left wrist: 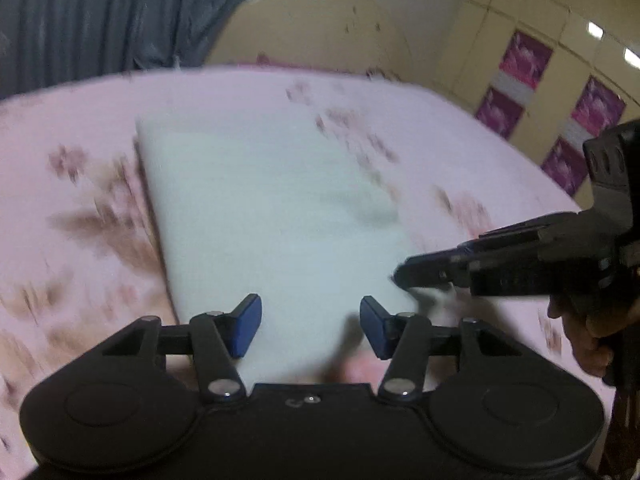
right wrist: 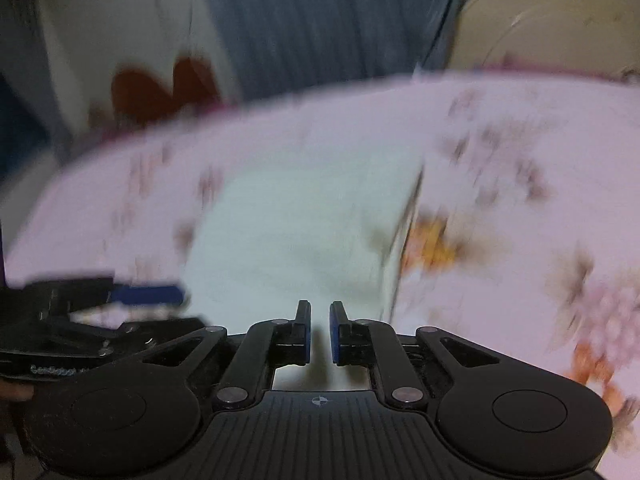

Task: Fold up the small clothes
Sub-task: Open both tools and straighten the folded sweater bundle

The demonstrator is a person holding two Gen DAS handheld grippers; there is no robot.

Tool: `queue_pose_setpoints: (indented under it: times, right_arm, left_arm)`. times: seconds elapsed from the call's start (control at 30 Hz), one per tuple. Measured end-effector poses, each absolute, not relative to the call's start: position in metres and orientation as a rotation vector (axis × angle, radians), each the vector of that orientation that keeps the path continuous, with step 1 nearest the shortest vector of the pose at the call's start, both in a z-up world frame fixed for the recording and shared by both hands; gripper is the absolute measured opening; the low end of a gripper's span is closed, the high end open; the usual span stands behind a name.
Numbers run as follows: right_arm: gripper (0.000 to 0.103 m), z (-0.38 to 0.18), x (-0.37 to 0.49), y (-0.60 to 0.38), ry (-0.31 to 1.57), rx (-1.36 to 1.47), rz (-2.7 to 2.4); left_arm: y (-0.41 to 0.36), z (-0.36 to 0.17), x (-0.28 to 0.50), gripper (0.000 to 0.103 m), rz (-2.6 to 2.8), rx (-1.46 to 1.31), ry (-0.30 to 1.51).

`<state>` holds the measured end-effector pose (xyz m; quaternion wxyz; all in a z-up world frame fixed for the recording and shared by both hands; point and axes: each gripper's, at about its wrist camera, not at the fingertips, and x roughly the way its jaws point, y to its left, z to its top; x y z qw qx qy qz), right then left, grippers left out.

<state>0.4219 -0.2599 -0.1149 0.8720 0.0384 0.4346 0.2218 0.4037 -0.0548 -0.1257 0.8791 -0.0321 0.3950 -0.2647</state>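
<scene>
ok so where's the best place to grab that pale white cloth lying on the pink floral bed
Probably the near edge of the pale white folded cloth, taken at its two near corners. It lies flat on the pink floral bedsheet with that edge closest to the left gripper and right gripper, so come in low from the near side.

Black linkages — blue fingers (left wrist: 248,326)

Bedsheet (left wrist: 80,240) bare around garment (left wrist: 260,200); headboard (left wrist: 320,28) bounds far side.
</scene>
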Motion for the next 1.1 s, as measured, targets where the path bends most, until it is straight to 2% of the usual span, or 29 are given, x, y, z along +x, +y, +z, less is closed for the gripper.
queue_pose_setpoints:
  times: [0.2,0.33,0.5,0.57,0.63,0.7,0.93,1.03,1.1]
  right_arm:
    - [0.009,-0.13,0.383,-0.262,0.861,0.012,0.469]
    - [0.009,-0.101,0.397,-0.268,0.747,0.091,0.408]
    - [0.009,-0.078,0.452,-0.246,0.659,0.074,0.42]
    - [0.009,-0.086,0.473,-0.235,0.684,0.051,0.432]
    - [0.008,-0.116,0.492,-0.222,0.802,-0.066,0.395]
    - [0.008,-0.124,0.491,-0.231,0.775,-0.018,0.405]
    - [0.008,-0.097,0.484,-0.23,0.708,-0.014,0.389]
    - [0.008,-0.099,0.499,-0.227,0.731,-0.015,0.395]
    - [0.008,-0.114,0.505,-0.225,0.786,-0.072,0.404]
  left_arm:
    - [-0.057,-0.125,0.388,0.052,-0.538,-0.011,0.799]
    - [-0.047,-0.098,0.404,0.054,-0.501,-0.048,0.68]
    - [-0.052,-0.086,0.457,0.054,-0.47,-0.061,0.618]
    - [-0.058,-0.094,0.476,0.053,-0.482,-0.074,0.657]
    - [-0.07,-0.117,0.494,0.054,-0.493,0.01,0.81]
    - [-0.074,-0.12,0.491,0.054,-0.496,0.043,0.78]
    - [-0.054,-0.097,0.478,0.055,-0.401,-0.024,0.667]
    - [-0.051,-0.112,0.496,0.056,-0.342,-0.04,0.744]
    - [-0.057,-0.117,0.499,0.06,-0.321,0.014,0.764]
